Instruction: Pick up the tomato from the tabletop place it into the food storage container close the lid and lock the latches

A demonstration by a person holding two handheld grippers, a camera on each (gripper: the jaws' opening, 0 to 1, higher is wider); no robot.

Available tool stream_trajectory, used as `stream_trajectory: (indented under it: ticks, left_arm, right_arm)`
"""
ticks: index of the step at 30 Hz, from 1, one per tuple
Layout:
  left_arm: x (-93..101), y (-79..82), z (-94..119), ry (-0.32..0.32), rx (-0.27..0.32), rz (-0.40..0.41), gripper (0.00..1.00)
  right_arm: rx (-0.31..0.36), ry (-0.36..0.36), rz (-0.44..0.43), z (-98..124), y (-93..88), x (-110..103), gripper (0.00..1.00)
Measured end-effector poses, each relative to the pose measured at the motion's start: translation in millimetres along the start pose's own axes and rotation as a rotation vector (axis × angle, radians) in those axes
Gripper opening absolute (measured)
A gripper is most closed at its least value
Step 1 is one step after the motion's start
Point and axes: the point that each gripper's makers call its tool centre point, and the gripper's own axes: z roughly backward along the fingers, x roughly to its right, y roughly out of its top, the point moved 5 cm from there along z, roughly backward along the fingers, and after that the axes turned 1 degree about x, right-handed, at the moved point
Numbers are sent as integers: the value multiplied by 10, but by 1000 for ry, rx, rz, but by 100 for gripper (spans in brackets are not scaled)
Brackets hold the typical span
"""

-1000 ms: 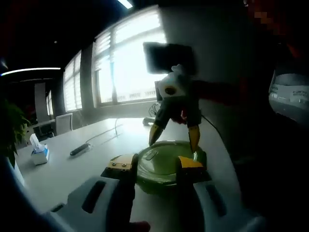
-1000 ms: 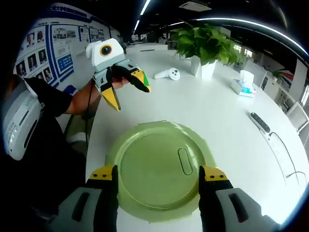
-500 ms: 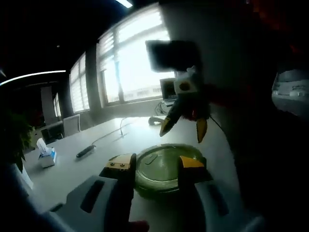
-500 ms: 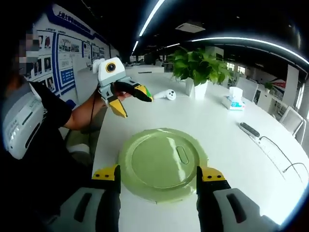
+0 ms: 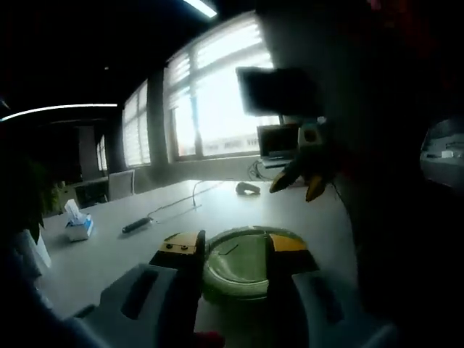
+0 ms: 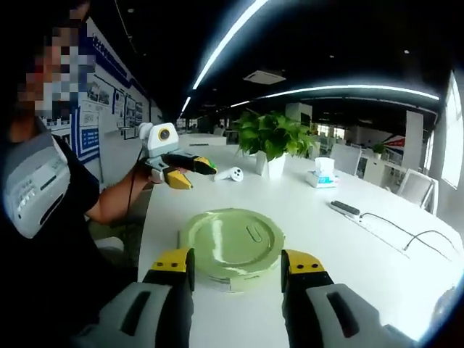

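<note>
The food storage container [image 6: 230, 246] is sitting on the white surface [image 6: 377, 254], round and pale green, with its lid [image 6: 226, 238] lying flat on top and an oblong tab showing on the lid. The tomato is not visible on the surface; whether it is lying under the lid cannot be told. In the right gripper view the container is resting just beyond the right gripper [image 6: 238, 265], whose yellow-tipped jaws are standing spread, one on either side of the container's near edge, holding nothing. In the left gripper view the container [image 5: 239, 261] is appearing between the spread jaws of the left gripper [image 5: 230, 245], also holding nothing.

In the right gripper view the left gripper [image 6: 190, 171] is being held above the surface, beyond the container and to its left, by a person's hand [image 6: 148, 177], with its jaws parted. In the left gripper view the right gripper [image 5: 301, 185] is appearing dim and backlit above the far side of the container.

Farther out on the surface, a white controller [image 6: 232, 174] is lying beside a potted plant [image 6: 270, 138]. A tissue box [image 6: 323, 174] is standing beyond, a dark remote [image 6: 346, 209] is lying nearer, and a thin cable [image 6: 406, 235] is trailing along the surface. Bright windows [image 5: 217, 109] are backing the left gripper view.
</note>
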Motion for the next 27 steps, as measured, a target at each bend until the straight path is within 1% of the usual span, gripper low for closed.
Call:
stream_trajectory:
  ticks: [1, 2, 4, 6, 8, 11, 13, 16, 18, 20, 22, 24, 27]
  left_arm:
    - [11, -5, 3, 13, -12, -14, 32]
    - [20, -36, 16, 32, -45, -20, 32]
    - [47, -62, 37, 63, -81, -57, 32]
    - [120, -40, 76, 56, -77, -55, 32]
    - [154, -22, 132, 62, -72, -56, 32]
    - [156, -25, 276, 87, -79, -72, 32]
    - [124, -41, 373, 113, -81, -62, 32]
    - [93, -92, 473, 141, -81, -46, 32]
    - [84, -147, 485, 155, -86, -26, 32]
    - [93, -202, 479, 157, -97, -29, 32]
    - [91, -244, 460, 158, -107, -26, 32]
    - [85, -249, 448, 156, -103, -25, 32]
    - [84, -242, 417, 150, -92, -26, 32]
  right_arm:
    - [2, -10, -4, 22, -15, -4, 44]
    - [-2, -19, -9, 40, -33, -9, 44]
    - [-9, -29, -21, 80, -79, -48, 45]
    - [-11, -44, -22, 119, -112, -66, 47]
    - [-15, -51, -37, 148, -145, -76, 47]
    - [-28, -56, -62, 202, -224, -103, 47]
    - [-45, -82, -73, 243, -274, -93, 47]
    - [-42, -108, -78, 294, -307, -89, 47]
    - [-39, -122, -76, 313, -336, -96, 47]
    - [-40, -139, -83, 334, -365, -49, 47]
    - [-42, -159, -89, 323, -387, -60, 47]
    - [-50, -189, -83, 330, -411, -57, 47]
    - [-56, -196, -77, 339, -437, -72, 47]
